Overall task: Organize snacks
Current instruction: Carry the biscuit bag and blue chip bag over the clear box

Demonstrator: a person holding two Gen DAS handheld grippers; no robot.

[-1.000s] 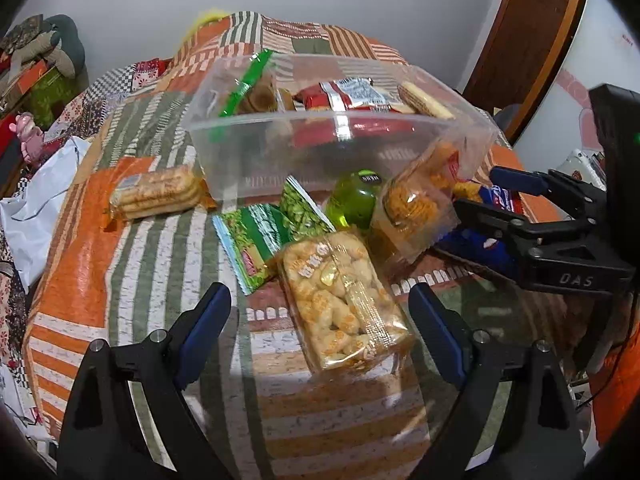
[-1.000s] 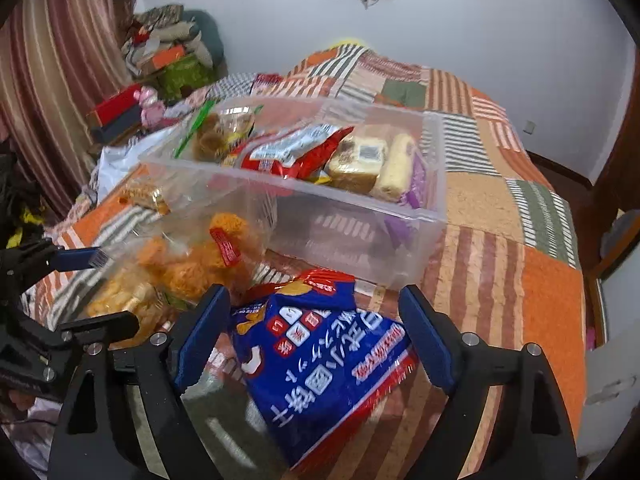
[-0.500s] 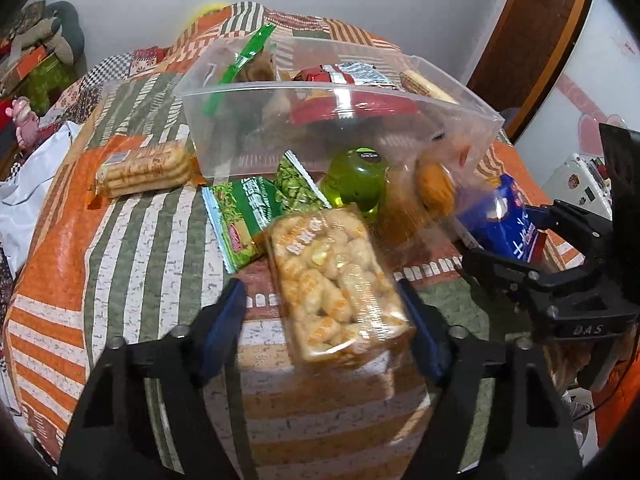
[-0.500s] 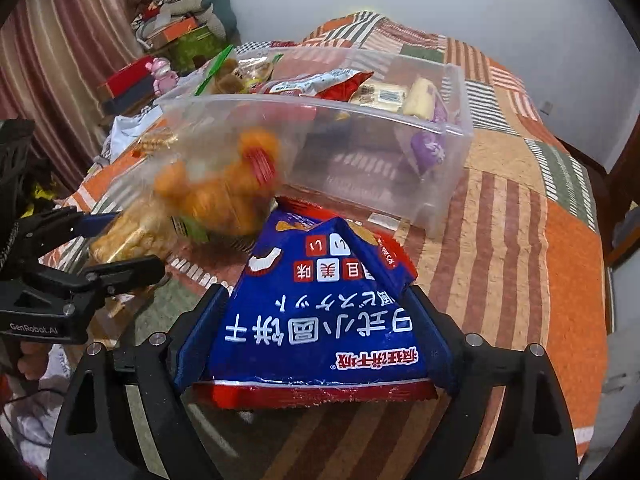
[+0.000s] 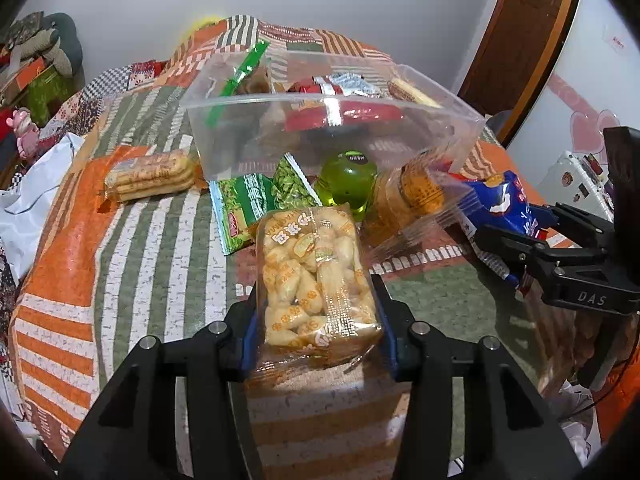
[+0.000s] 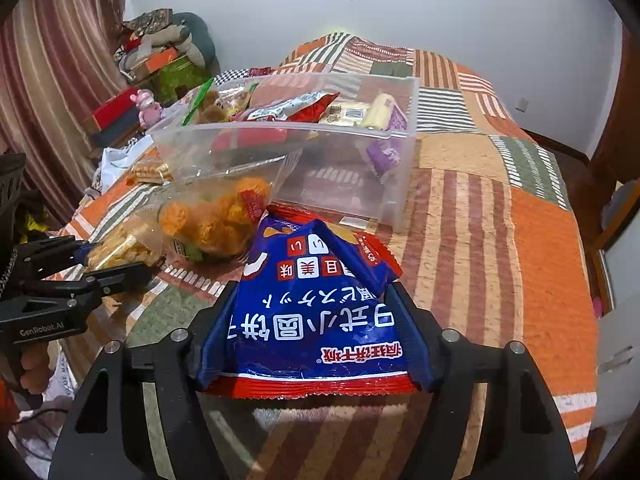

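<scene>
My left gripper (image 5: 318, 312) is shut on a clear pack of pale puffed rice crackers (image 5: 316, 280), which rests on the quilt. My right gripper (image 6: 316, 320) is shut on a blue and red snack bag (image 6: 320, 312); it also shows in the left wrist view (image 5: 500, 204). A clear plastic bin (image 5: 332, 136) holding several snacks stands behind both, seen too in the right wrist view (image 6: 396, 136). A clear bag of orange snacks (image 6: 216, 216) lies between the grippers, in front of the bin.
On the patchwork quilt (image 5: 132, 248) lie a biscuit pack (image 5: 150, 174), a green pea packet (image 5: 248, 208) and a green jelly cup (image 5: 348, 180). Boxes and soft toys (image 6: 160, 68) pile at the far left. A wooden door (image 5: 532, 40) stands at the right.
Both grippers closed: the left on the rice cracker pack, the right on the blue bag. Both moved forward around their packs and the right raised the blue bag's near end.
</scene>
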